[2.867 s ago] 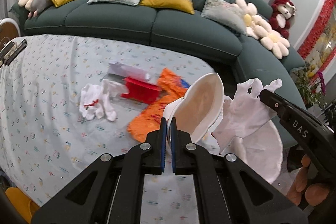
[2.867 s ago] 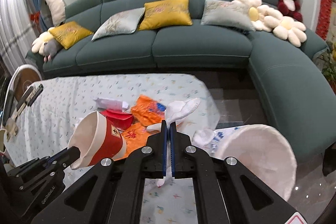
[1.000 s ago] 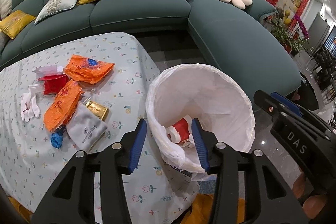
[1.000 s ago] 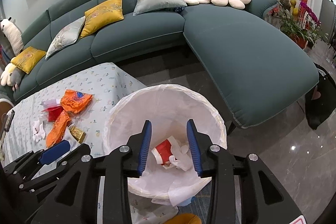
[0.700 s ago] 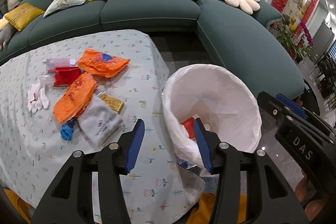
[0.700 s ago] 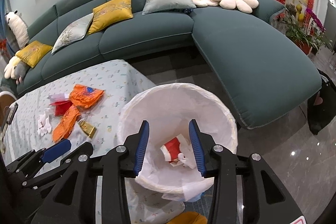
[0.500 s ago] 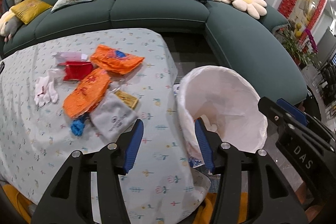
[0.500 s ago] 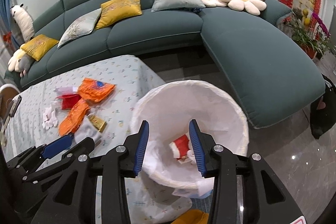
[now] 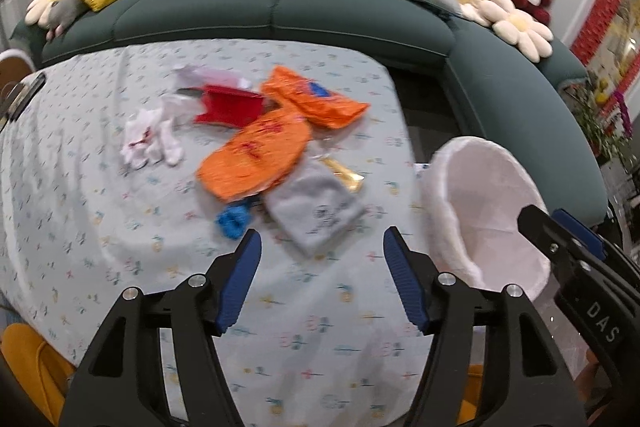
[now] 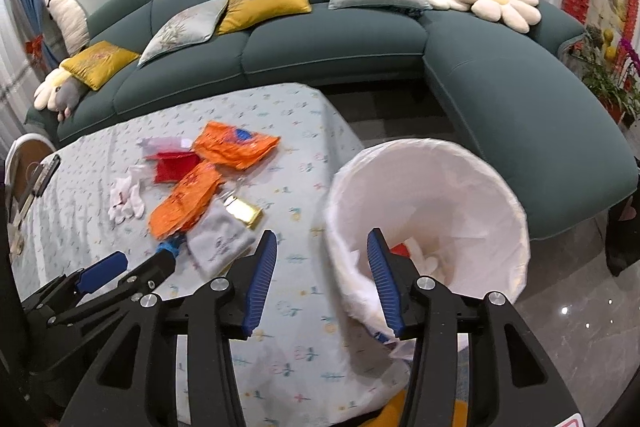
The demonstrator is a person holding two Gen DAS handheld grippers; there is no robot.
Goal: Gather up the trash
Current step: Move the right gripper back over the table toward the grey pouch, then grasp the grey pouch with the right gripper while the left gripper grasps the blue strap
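Observation:
My left gripper (image 9: 320,251) hovers over the flowered tablecloth (image 9: 100,227), its jaws opening with nothing between them. Just beyond its tips lie a grey pouch (image 9: 316,211), a blue crumpled scrap (image 9: 232,221), a gold packet (image 9: 346,173), two orange bags (image 9: 256,159), a red packet (image 9: 228,109) and white gloves (image 9: 148,139). My right gripper (image 10: 321,247) is also opening and empty, at the near left rim of the white-lined trash bin (image 10: 432,195). A red cup (image 10: 400,250) and a white glove lie inside the bin.
A teal corner sofa (image 10: 340,39) with cushions and plush toys wraps round behind the table. A remote (image 10: 40,175) lies at the table's far left. The bin (image 9: 480,211) stands off the table's right edge on glossy grey floor (image 10: 580,327).
Both grippers have swung left from above the bin toward the table, and their jaws have widened. The cup and glove held earlier now lie in the bin.

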